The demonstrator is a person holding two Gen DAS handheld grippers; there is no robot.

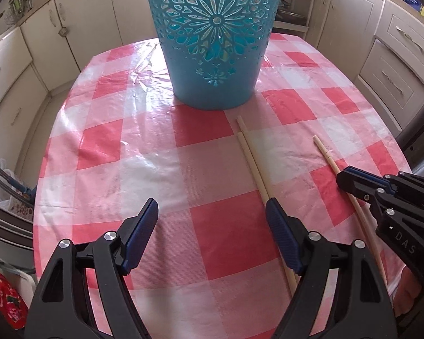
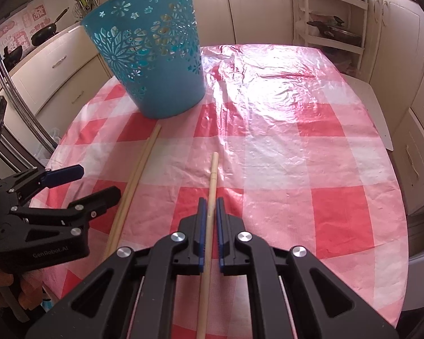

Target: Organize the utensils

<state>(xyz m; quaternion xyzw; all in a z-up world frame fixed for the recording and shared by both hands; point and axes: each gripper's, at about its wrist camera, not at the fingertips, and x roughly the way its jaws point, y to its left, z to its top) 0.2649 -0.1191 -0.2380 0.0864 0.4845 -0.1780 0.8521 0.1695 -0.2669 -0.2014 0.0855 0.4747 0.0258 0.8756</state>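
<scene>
Wooden chopstick lies on the checked surface between the nearly closed right gripper, not visibly pinched; squeeze firmly before lifting toward the blue basket. Left gripper hangs released beside a chopstick pair.

Home kitchen: cream cabinets, hanging woks (checked tablecloth too).

The left tool is held low over the worktop with its jaws spread wide and nothing between them. The right tool is held beside it, its jaws nearly closed on either side of a wooden stick.
</scene>
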